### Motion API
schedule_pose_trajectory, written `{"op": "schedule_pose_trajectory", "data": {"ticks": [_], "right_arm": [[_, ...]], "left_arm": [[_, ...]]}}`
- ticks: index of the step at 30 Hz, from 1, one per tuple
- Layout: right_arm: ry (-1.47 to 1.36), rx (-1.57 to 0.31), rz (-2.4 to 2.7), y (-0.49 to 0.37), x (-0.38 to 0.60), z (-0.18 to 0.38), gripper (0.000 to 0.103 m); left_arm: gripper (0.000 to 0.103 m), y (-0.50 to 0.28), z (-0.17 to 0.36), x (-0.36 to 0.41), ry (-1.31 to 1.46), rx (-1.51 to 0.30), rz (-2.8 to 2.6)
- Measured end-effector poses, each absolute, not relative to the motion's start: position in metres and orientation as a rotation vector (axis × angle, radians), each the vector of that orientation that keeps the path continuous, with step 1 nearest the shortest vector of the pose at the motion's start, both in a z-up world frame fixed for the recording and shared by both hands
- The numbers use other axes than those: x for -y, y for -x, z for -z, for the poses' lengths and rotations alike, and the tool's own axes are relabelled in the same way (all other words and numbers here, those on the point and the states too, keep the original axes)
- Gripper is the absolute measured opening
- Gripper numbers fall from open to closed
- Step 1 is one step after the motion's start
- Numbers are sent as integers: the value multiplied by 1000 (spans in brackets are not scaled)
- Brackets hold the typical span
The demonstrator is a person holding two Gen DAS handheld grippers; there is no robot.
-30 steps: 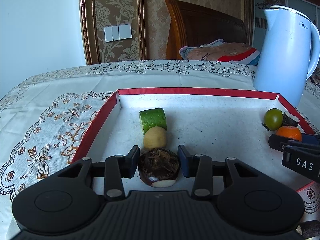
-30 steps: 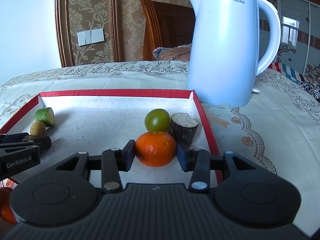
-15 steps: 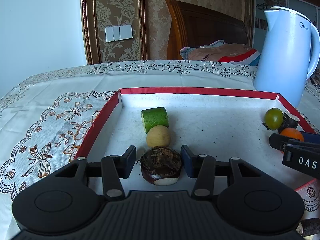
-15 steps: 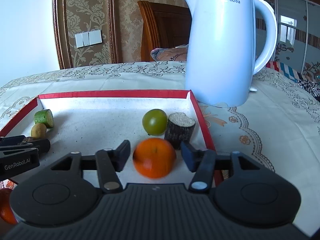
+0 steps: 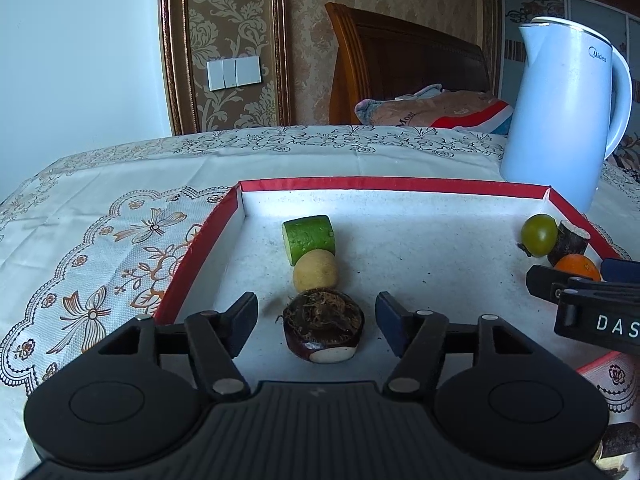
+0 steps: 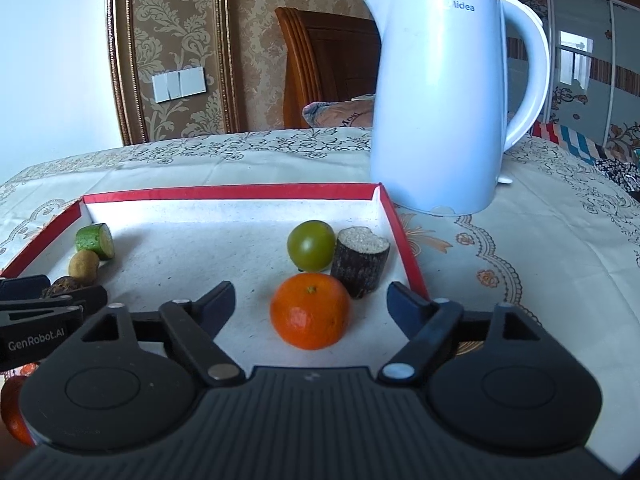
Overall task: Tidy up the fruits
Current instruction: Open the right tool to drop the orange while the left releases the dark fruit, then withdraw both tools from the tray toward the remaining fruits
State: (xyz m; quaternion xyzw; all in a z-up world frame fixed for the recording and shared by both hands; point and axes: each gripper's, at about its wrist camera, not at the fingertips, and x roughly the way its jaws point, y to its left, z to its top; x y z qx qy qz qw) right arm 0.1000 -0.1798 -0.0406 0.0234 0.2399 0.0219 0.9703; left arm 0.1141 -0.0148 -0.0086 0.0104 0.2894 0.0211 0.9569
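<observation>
Three pieces are lining up inside the red-rimmed tray (image 5: 192,248) in the left wrist view: a green chunk (image 5: 309,237) farthest in, a yellow ball (image 5: 315,271) touching it, and a dark brown corm (image 5: 323,324) nearest. The left claw (image 5: 316,322) has just been opening; its jaws are standing clear on either side of the corm, which is lying on the tray floor.

In the right wrist view, the right claw (image 6: 310,306) is spreading wide, also just opened, with an orange (image 6: 310,311) sitting free on the tray floor between its jaws. Just behind the orange are lying a green fruit (image 6: 311,245) and a dark stub (image 6: 360,261), near the tray's right wall. A kettle (image 6: 444,96) is standing beyond the tray on the worktop (image 6: 520,248).
</observation>
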Motion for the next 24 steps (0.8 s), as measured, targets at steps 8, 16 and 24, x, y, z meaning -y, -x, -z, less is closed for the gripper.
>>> {"op": "schedule_pose_trajectory", "data": {"ticks": [8,16,24], "right_arm": [[-75,-465,-53,-95,185,40,99],[-106,-420,-80,-79,192,37,100],[-118,-405,-88,-70,194,35,100]], "left_arm": [[65,-105,7,15,-43,-566,-40],[66,-87,1,1,-16,-538,-31],[66,-70,-2,-11,28,-524,-35]]}}
